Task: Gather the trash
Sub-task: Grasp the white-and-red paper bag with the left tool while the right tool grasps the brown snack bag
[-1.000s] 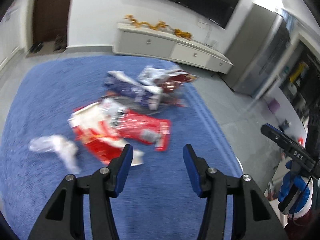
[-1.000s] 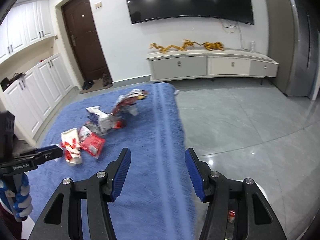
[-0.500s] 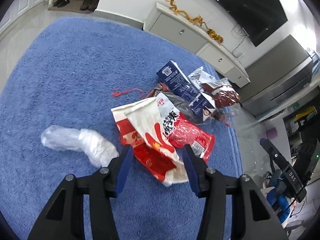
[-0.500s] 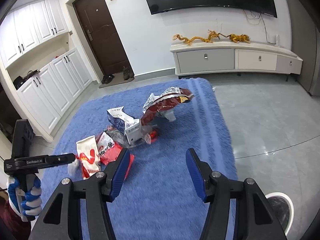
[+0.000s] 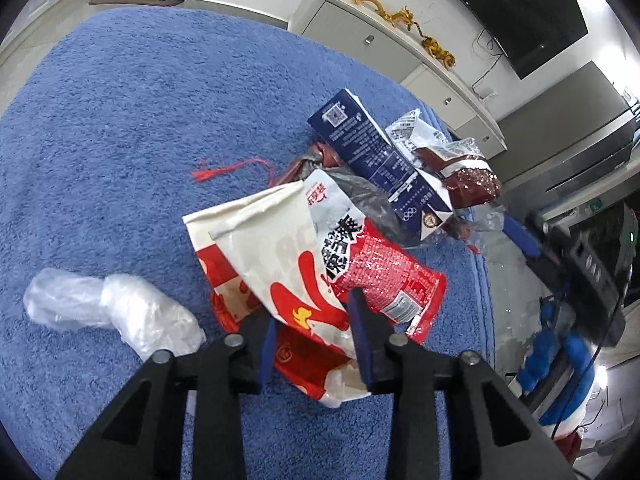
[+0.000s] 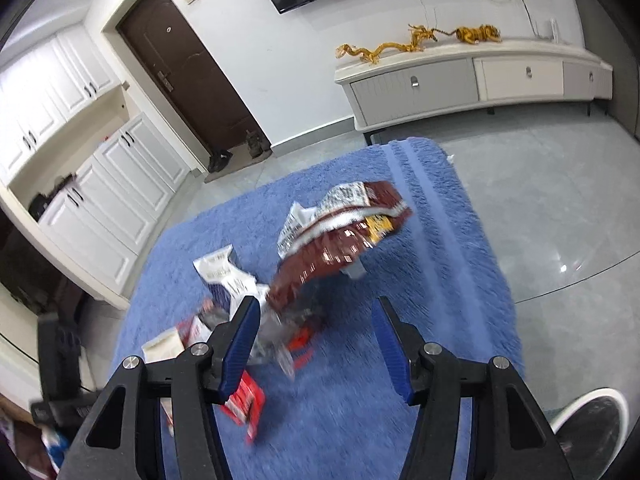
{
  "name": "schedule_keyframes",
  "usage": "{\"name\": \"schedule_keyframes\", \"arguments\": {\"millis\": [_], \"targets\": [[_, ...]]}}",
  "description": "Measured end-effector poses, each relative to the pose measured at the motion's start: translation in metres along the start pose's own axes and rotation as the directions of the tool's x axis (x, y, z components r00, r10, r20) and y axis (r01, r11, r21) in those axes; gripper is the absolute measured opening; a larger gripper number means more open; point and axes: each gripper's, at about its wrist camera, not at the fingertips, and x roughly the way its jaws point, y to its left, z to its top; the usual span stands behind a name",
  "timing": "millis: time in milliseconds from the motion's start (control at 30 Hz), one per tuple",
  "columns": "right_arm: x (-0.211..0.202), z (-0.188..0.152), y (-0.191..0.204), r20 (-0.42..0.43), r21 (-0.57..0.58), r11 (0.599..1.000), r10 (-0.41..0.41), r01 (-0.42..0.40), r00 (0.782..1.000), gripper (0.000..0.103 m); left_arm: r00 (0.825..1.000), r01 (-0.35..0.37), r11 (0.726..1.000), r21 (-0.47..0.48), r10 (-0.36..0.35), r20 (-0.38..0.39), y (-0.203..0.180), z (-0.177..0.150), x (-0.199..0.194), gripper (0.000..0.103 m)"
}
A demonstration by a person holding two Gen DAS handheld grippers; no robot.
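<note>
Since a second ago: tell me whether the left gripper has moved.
Yes. The left gripper has closed in on the blue rug, and its fingers now straddle the near end of the red-and-white snack bag, narrower than before.

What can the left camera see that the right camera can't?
Only the left wrist view shows the crumpled clear plastic bag and the red tassel string. Only the right wrist view shows the brown door and white cupboards. Both show the blue rug, the dark red snack bag and the blue carton.
</note>
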Motion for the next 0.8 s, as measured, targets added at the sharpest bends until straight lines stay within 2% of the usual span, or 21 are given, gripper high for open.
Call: {"name": "schedule_keyframes", "arguments": {"millis": [133, 167, 200, 333, 400, 533, 800], "targets": [[0.013, 0.012, -0.012, -0.007, 0.091, 0.996, 0.024, -0.023, 1.0, 0.056, 1.0, 0.01, 1.0, -0.011, -0.01, 0.011, 0.004, 0.001, 0.001, 0.019], [0.016, 0.014, -0.015, -0.01, 0.105, 0.994, 0.025, -0.024, 1.0, 0.053, 1.0, 0.016, 1.0, -0.014, -0.015, 0.012, 0.006, 0.0, 0.0, 0.018], [0.019, 0.016, -0.018, -0.014, 0.12, 0.992, 0.029, -0.027, 0.999, 0.043, 1.0, 0.02, 1.0, -0.011, -0.02, 0.013, 0.007, 0.0, 0.0, 0.018], [0.024, 0.017, -0.024, -0.028, 0.154, 0.987, 0.042, -0.037, 0.999, 0.023, 0.999, 0.032, 0.999, 0.017, -0.033, 0.032, 0.005, -0.003, -0.007, 0.012], [0.021, 0.016, -0.023, -0.017, 0.153, 0.987, 0.053, -0.05, 0.998, 0.01, 0.998, 0.034, 0.999, 0.029, -0.035, 0.044, 0.003, -0.003, -0.012, 0.009], [0.006, 0.013, -0.015, 0.017, 0.129, 0.988, 0.08, -0.081, 0.997, 0.006, 0.997, 0.028, 0.998, 0.059, -0.032, 0.07, -0.002, -0.006, -0.022, 0.005], [-0.044, -0.006, 0.013, 0.083, 0.032, 0.994, 0.097, -0.1, 0.992, 0.005, 0.992, 0.024, 0.995, 0.1, -0.036, 0.124, -0.017, -0.022, -0.048, 0.005]]}}
